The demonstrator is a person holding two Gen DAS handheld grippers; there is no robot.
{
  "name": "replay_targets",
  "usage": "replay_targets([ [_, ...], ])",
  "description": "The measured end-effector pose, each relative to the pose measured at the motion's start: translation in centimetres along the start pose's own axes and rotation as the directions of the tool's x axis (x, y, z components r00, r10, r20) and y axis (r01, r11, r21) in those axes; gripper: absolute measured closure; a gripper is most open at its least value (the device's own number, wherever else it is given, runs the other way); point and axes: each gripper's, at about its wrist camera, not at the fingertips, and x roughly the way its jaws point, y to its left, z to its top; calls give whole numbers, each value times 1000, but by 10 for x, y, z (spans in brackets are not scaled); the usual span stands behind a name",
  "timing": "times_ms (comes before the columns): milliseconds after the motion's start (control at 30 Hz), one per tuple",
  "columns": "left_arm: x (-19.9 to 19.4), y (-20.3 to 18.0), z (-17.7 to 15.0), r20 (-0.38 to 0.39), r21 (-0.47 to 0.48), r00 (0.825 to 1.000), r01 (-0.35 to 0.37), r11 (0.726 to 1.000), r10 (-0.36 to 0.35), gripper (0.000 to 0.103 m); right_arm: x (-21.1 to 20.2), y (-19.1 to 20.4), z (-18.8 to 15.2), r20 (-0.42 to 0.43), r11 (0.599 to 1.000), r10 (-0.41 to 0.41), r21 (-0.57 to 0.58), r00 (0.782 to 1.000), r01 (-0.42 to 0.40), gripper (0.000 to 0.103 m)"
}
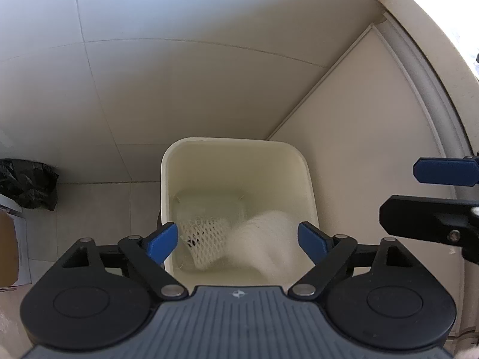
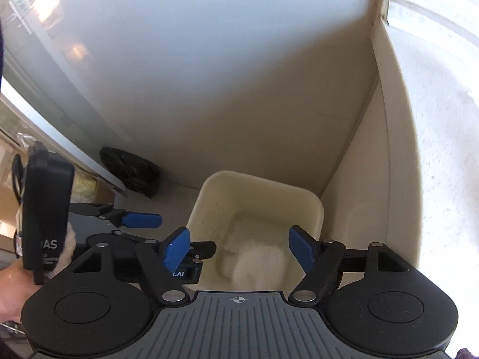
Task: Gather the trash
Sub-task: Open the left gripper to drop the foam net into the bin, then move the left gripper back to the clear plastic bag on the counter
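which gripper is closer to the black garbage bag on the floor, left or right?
Left. The left gripper hangs over the bin's bag-side half; the right gripper hangs over the half away from the black garbage bag.

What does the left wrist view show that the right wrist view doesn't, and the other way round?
Left wrist only: a white foam net lying in the bin beside the blurred white wad, and a clear tray under them.

Right wrist only: a hand holding the left gripper, and the glossy panel with reflections at upper left.

Both: the cream bin in the corner, the white wad inside it, the black bag on the floor, and open, empty jaws on both grippers, including the right gripper.
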Motion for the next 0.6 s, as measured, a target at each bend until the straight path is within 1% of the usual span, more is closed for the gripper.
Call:
replay_targets([
  [67,-1,-2,0,2,3,1000,-1,1000,1,13,-7,7,-3,15,1000,4,-14,1000,-3,27],
  [167,-3,-3,2,0,5,1000,-2,1000,2,13,-18,13,-9,40,999,17,-33,999,-16,24],
  [400,-7,-6,4,7,0,1000,-15,1000,15,11,-51,23,-16,88,998,51,-48,995,-47,23],
  [433,-9,-7,5,10,1,1000,-17,1000,17,10,-66,15,-16,96,997,56,-51,994,-51,22],
  [467,-9,-7,5,12,2,1000,-20,1000,20,10,-77,15,-16,105,997,55,-53,993,-50,17],
  [600,-18,-12,7,23,1,999,-28,1000,28,9,-100,14,-24,137,997,65,-54,988,-58,16],
])
